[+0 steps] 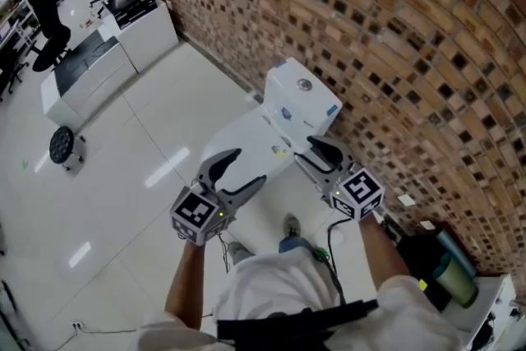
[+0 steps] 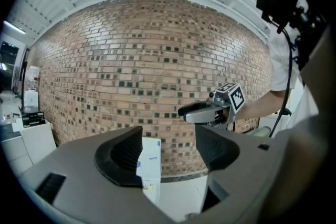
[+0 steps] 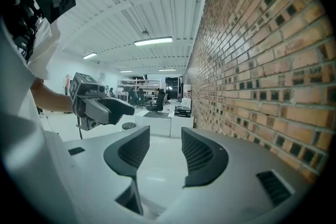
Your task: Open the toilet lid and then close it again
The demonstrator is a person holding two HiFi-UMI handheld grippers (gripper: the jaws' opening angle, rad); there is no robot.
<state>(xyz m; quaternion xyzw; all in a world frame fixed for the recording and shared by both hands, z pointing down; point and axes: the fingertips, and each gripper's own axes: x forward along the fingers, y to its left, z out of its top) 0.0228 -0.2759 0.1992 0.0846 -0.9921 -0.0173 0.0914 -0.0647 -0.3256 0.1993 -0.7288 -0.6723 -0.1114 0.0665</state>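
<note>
Now, the toilet lid [image 1: 245, 137] lies down flat, as far as the head view shows. It is a white oval on the bowl just in front of the tank [image 1: 301, 99], which stands against the brick wall [image 1: 394, 53]. I judge it to be a light, stiff plastic shell, smooth and rather slippery, hinged at the tank end. The front rim, farthest from the hinge, looks the best place to take it, with one jaw tucked under the lip and the other on top. Let go early on the way down, it would probably slam, so it wants guiding through the whole swing.

Neither claw touches it, and the opening looks not yet begun. The left claw [image 1: 249, 166] hovers above the near part of the lid with its jaws wide apart. In the left gripper view nothing sits between them, and only the tank [image 2: 151, 165] shows through the gap, well beyond. The right claw [image 1: 311, 152] hangs over the lid's wall side. Its jaws are partly open, narrower than the left's, and the right gripper view shows them empty, with the left claw [image 3: 123, 107] off to one side. Glossy white floor [image 1: 148, 144] surrounds the toilet.
</note>
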